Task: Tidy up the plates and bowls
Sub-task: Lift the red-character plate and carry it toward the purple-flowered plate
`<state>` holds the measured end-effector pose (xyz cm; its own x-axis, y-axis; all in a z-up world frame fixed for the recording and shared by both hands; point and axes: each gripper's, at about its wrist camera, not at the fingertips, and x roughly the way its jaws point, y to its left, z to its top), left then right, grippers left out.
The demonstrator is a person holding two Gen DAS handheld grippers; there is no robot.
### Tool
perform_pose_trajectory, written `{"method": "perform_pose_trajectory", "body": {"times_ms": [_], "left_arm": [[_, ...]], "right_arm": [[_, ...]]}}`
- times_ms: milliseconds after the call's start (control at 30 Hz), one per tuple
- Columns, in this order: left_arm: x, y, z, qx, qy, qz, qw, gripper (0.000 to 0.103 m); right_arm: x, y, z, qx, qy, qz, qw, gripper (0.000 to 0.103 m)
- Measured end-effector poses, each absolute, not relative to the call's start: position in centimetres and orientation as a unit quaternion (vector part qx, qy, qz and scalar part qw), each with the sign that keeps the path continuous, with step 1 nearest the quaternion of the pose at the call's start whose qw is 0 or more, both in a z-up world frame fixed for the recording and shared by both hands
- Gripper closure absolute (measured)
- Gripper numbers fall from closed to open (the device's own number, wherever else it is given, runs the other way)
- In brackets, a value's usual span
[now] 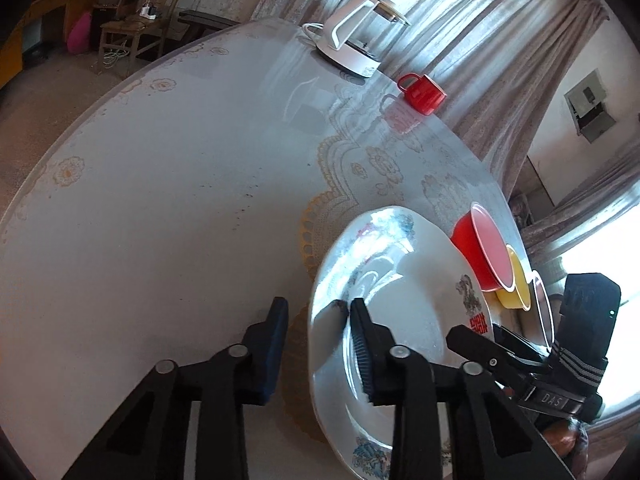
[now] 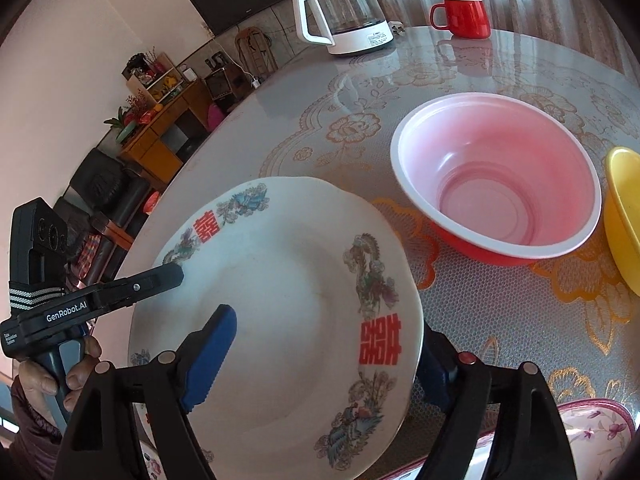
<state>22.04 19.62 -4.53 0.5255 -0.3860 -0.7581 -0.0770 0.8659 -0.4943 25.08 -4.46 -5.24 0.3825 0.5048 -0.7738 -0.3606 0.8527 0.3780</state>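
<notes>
A white plate (image 1: 400,280) (image 2: 288,272) with red characters and bird prints lies tilted near the table's front edge. My left gripper (image 1: 318,308) is shut on its left rim, one finger on top and one outside. In the right wrist view that left gripper (image 2: 172,276) reaches the rim from the left, held by a hand. My right gripper (image 2: 326,328) stands open across the plate's right side. One blue finger is over the plate's well, the other beyond the right rim, and neither pad presses. A red bowl (image 2: 496,184) (image 1: 484,252) and a yellow bowl (image 2: 624,216) (image 1: 516,284) sit beyond the plate.
A glass kettle (image 2: 344,12) (image 1: 352,40) and a red mug (image 2: 464,16) (image 1: 422,92) stand at the far side of the round table (image 1: 160,200). A floral plate (image 2: 592,432) lies at the near right edge. A pale-rimmed bowl (image 1: 544,308) sits past the yellow one.
</notes>
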Motion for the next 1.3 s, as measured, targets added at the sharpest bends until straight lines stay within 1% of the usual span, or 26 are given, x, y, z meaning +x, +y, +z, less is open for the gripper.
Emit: {"method": "perform_pose_trajectory", "body": {"times_ms": [133,300,400,433,467,500,533,567,633,767,1067,1200,1300], "left_arm": [[21.5,18.7,-4.7,-0.230,0.481,-0.101,0.840,0.079],[20.9,19.2,-5.0,-0.243,0.479,-0.100,0.838,0.079],[20.6,19.1,-4.8,-0.233,0.474,-0.092,0.844,0.079],[20.3,19.1,-4.7,-0.230,0.471,-0.093,0.847,0.079],[20.0,19.1,-4.5,-0.223,0.467,-0.095,0.850,0.079],[19.7,19.1,-4.1,-0.216,0.462,-0.098,0.854,0.079],[19.4,19.0,-3.8,-0.212,0.458,-0.101,0.858,0.079],[19.2,19.1,-3.7,-0.214,0.455,-0.102,0.858,0.079],[19.0,19.4,-3.6,-0.221,0.451,-0.105,0.858,0.079],[18.4,19.0,-3.3,-0.206,0.445,-0.101,0.866,0.079],[16.9,18.8,-2.4,-0.199,0.426,-0.114,0.875,0.079],[16.4,18.1,-1.9,-0.180,0.419,-0.116,0.882,0.079],[16.4,17.8,-1.9,-0.185,0.420,-0.122,0.880,0.077]], "right_arm": [[25.1,-4.4,-5.1,0.075,0.491,0.263,0.827,0.019],[24.6,-4.4,-4.8,0.066,0.492,0.257,0.829,0.019],[24.4,-4.7,-4.4,0.085,0.488,0.253,0.831,0.021],[24.4,-4.7,-4.4,0.086,0.485,0.253,0.833,0.024],[24.2,-4.8,-4.4,0.079,0.483,0.248,0.836,0.031],[24.0,-4.8,-4.5,0.067,0.480,0.240,0.842,0.035],[23.8,-4.8,-4.5,0.055,0.477,0.232,0.846,0.044],[23.8,-4.9,-4.4,0.050,0.477,0.227,0.848,0.048],[23.6,-5.2,-4.2,0.059,0.477,0.235,0.845,0.048],[22.7,-5.3,-4.4,0.041,0.476,0.235,0.846,0.053],[21.9,-7.2,-4.0,0.091,0.461,0.264,0.842,0.053],[21.0,-7.3,-3.7,0.099,0.449,0.274,0.845,0.053],[20.3,-7.1,-3.6,0.089,0.442,0.272,0.850,0.057]]}}
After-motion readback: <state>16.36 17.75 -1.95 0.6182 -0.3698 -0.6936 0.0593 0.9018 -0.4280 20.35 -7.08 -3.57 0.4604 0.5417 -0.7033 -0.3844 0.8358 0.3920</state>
